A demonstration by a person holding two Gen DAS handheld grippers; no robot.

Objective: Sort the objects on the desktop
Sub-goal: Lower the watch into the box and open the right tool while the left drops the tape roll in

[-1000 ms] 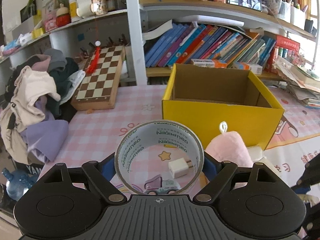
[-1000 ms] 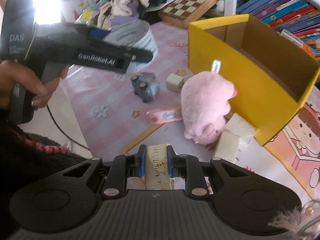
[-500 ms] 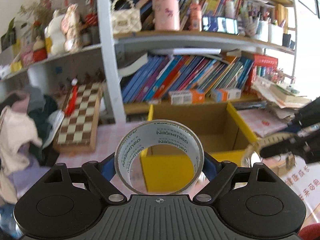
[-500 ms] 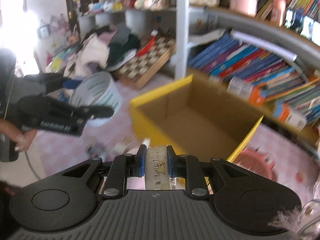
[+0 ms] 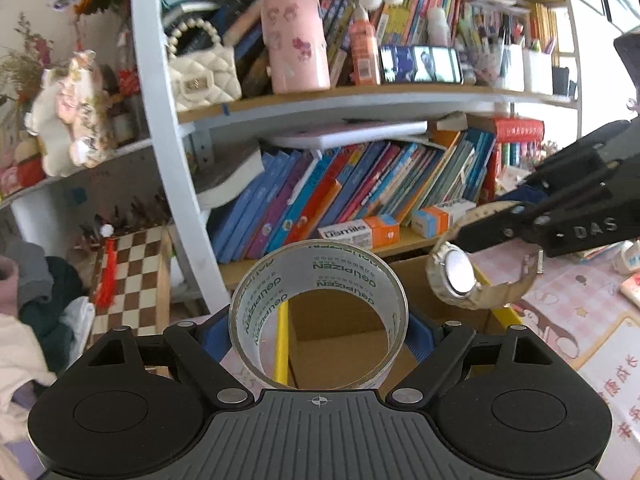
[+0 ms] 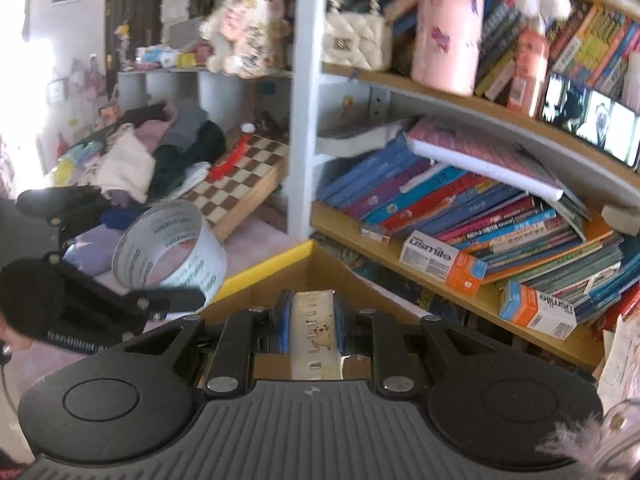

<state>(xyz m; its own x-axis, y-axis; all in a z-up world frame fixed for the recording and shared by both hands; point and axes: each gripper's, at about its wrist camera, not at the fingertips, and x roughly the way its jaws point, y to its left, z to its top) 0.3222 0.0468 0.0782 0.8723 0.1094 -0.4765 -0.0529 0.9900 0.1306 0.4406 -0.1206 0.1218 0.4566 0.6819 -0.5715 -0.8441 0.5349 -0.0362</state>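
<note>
My left gripper (image 5: pixel 319 320) is shut on a clear tape roll (image 5: pixel 316 266), which stands on edge between the blue pads. Through the roll I see the open yellow cardboard box (image 5: pixel 282 344) just below and ahead. My right gripper (image 6: pixel 312 320) is shut on the strap of a white wristwatch (image 6: pixel 314 332). In the left wrist view the watch (image 5: pixel 456 276) hangs with its face showing from the right gripper (image 5: pixel 476 228), over the box's right side. In the right wrist view the left gripper (image 6: pixel 132 248) holds the tape roll (image 6: pixel 172 248) beside the box's yellow rim (image 6: pixel 264 268).
A bookshelf (image 5: pixel 360 96) packed with leaning books (image 5: pixel 340 196) stands right behind the box, with toothpaste boxes (image 6: pixel 440 260) on its lower board. A chessboard (image 5: pixel 132 272) and a pile of clothes (image 6: pixel 160 152) lie at the left. The pink checked tablecloth (image 5: pixel 560 288) shows at the right.
Both grippers have risen from the table and moved toward the box and shelf. The plush toy, toy car and small items on the table have dropped out of view.
</note>
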